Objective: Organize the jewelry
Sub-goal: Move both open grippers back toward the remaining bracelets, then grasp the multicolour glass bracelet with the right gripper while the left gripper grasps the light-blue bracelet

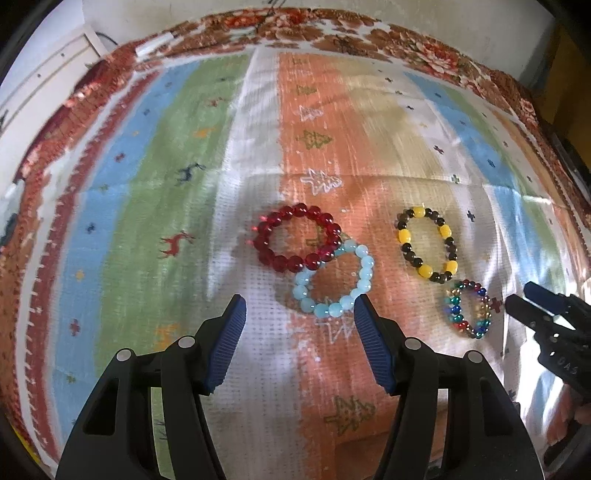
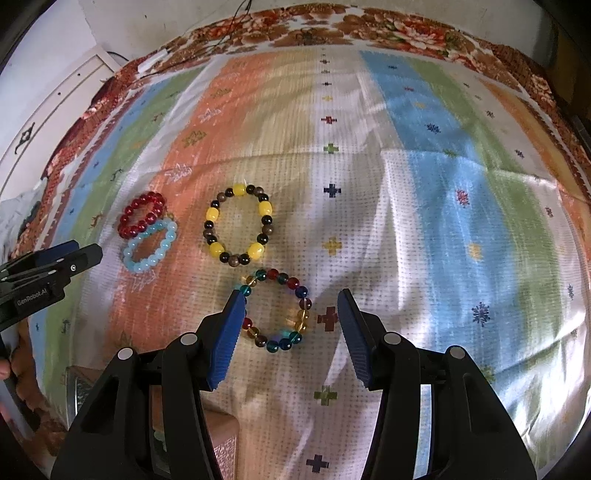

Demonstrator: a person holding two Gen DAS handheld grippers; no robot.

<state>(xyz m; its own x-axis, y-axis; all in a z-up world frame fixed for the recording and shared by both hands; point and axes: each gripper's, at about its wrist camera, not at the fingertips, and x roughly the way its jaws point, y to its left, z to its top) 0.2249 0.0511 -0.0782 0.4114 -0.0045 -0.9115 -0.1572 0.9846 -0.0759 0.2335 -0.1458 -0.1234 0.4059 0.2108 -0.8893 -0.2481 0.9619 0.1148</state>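
Both my grippers are spread wide, holding nothing. My right gripper [image 2: 291, 299] hovers over the multicolored bracelet [image 2: 275, 310]; my left gripper [image 1: 299, 304] nears the light blue bracelet [image 1: 334, 282]. I judge the pickup is next: lower and straddle the beads.

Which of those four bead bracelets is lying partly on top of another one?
The red bracelet: its lower edge overlaps the light blue bracelet. The yellow-and-black bracelet and the multicoloured bracelet each lie apart.

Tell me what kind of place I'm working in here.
Probably a home, likely a bed or table: a striped patterned cloth covers a floral spread, with a white wall and white cabinet behind. Four bead bracelets lie on the cloth.
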